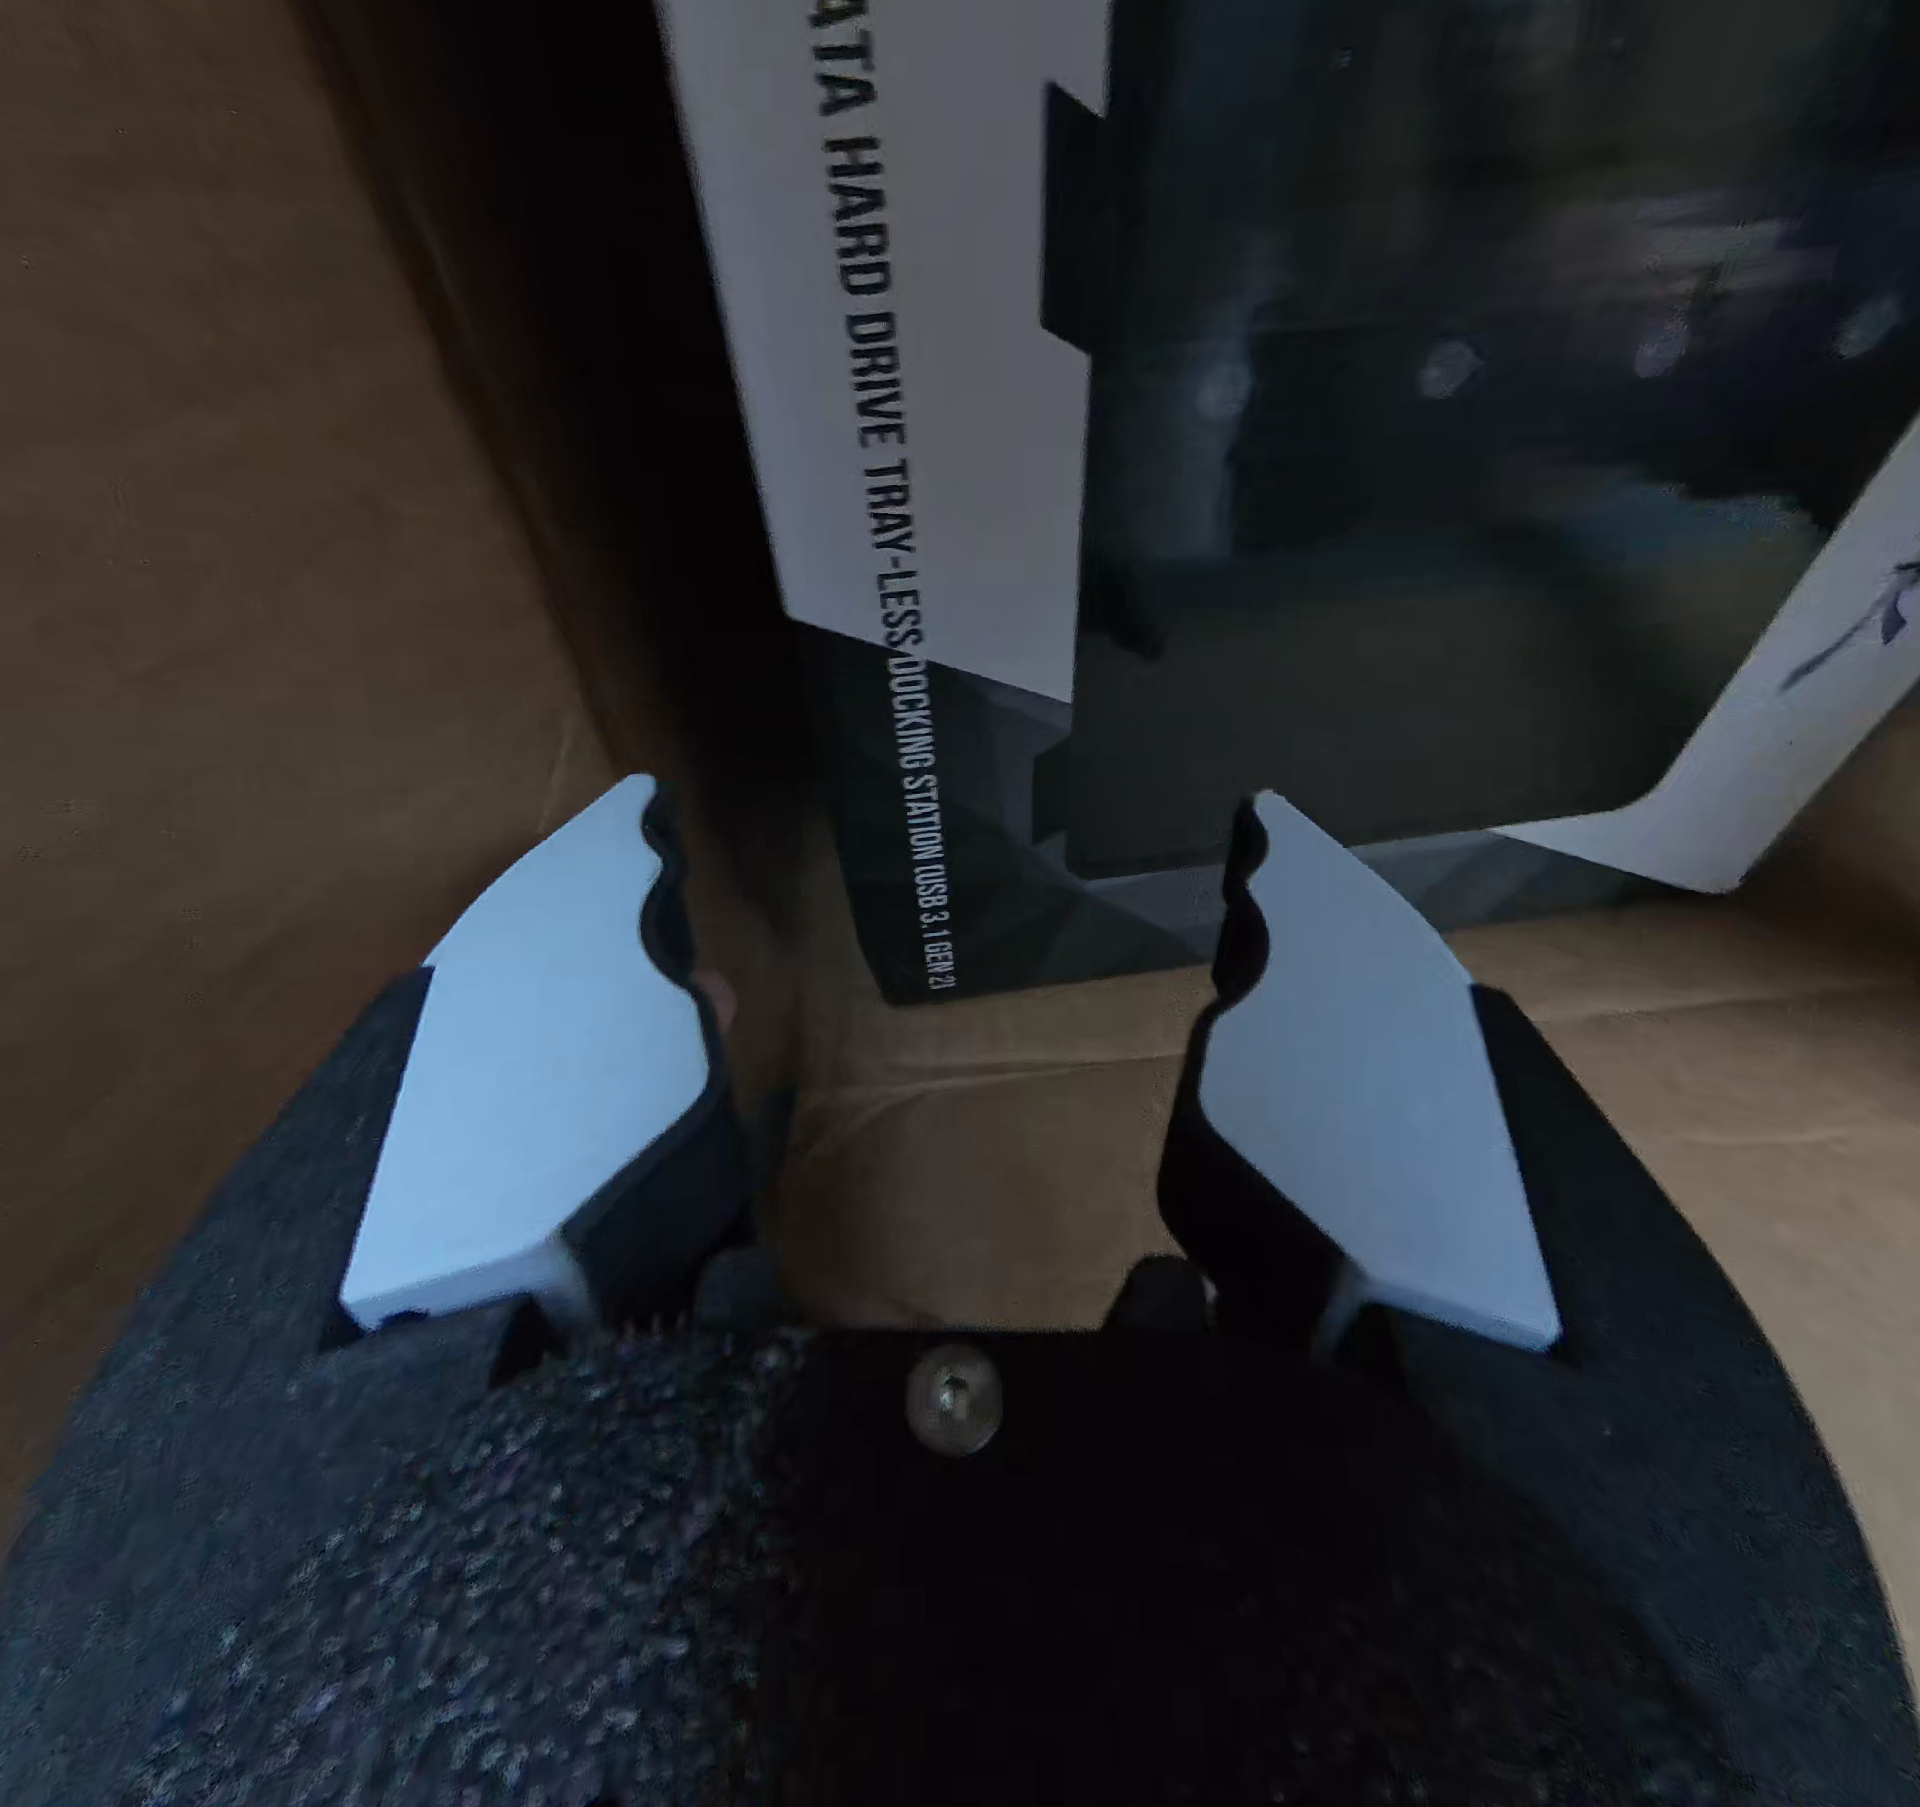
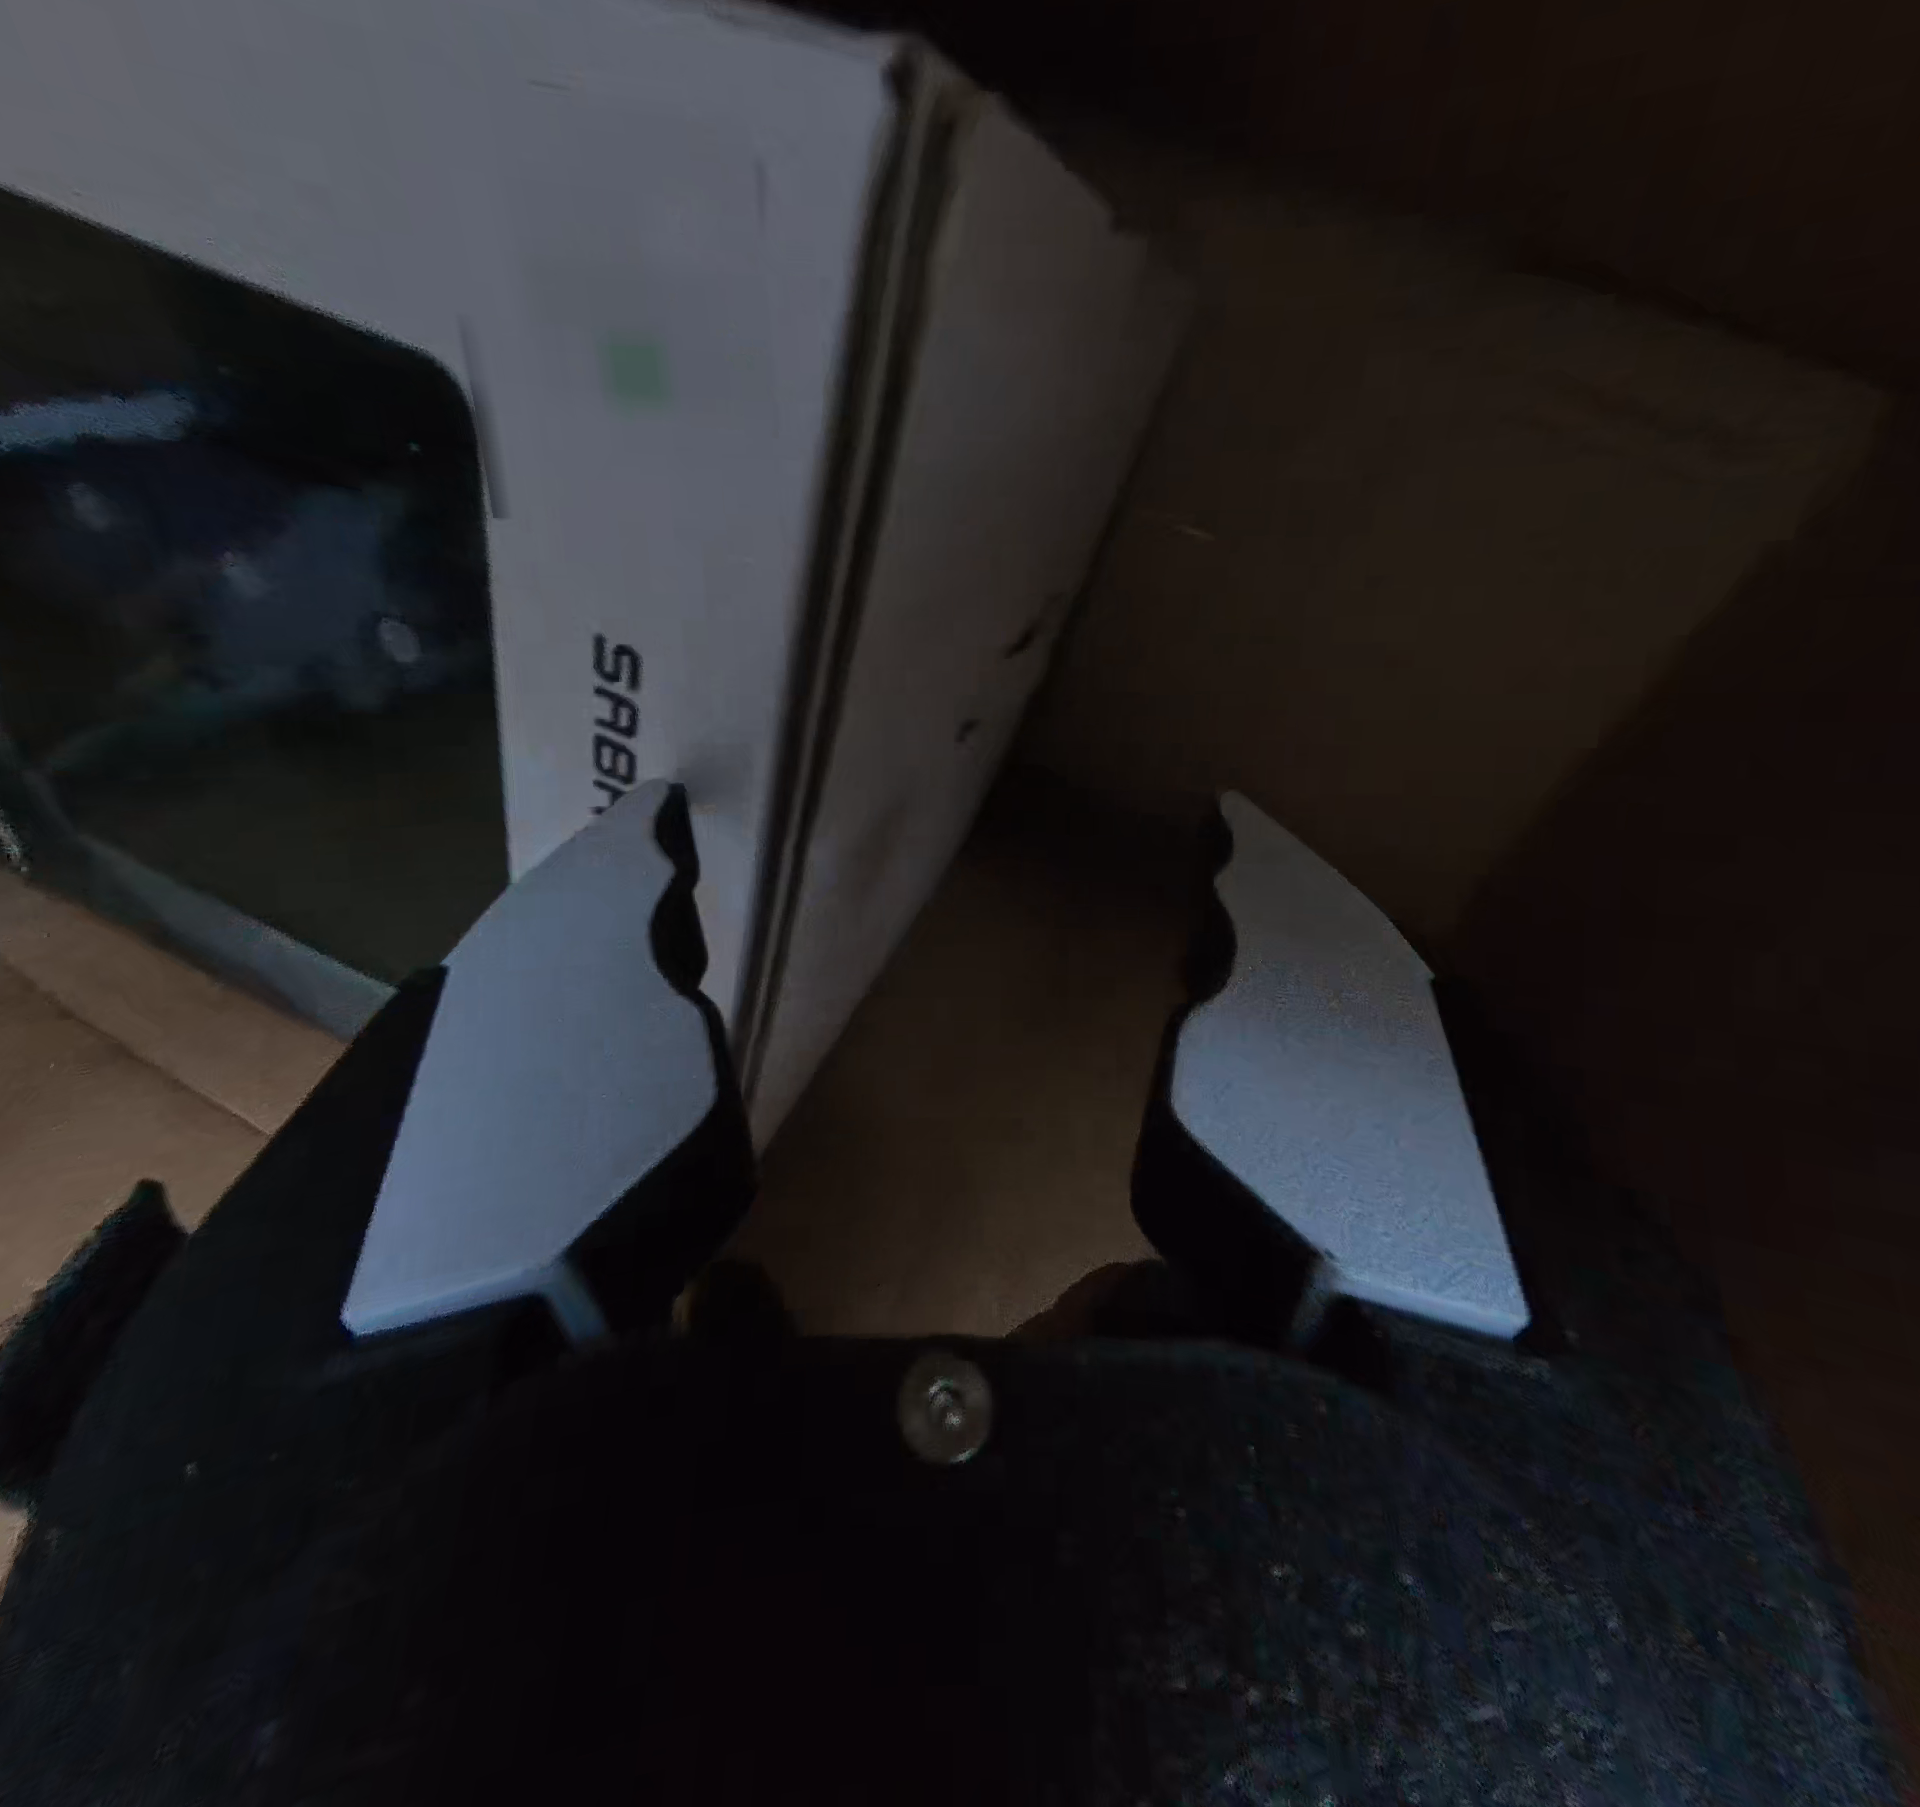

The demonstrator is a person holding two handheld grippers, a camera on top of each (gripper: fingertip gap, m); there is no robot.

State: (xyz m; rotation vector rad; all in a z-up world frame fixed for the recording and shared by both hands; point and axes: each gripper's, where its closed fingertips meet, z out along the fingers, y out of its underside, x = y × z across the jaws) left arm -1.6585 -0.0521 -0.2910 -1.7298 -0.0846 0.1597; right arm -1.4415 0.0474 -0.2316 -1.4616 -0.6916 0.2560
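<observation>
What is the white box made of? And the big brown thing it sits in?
The white box looks like thin, smooth printed card: crisp folded edges and a slight sheen. The big brown thing around it looks like matte corrugated cardboard, dull and faintly creased, though no cut edge shows the ridges.

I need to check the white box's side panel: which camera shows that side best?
The right wrist view: the white box's narrow side and corner edge run between the open right gripper's fingers. The left wrist view shows only its printed front beyond the open left gripper.
</observation>
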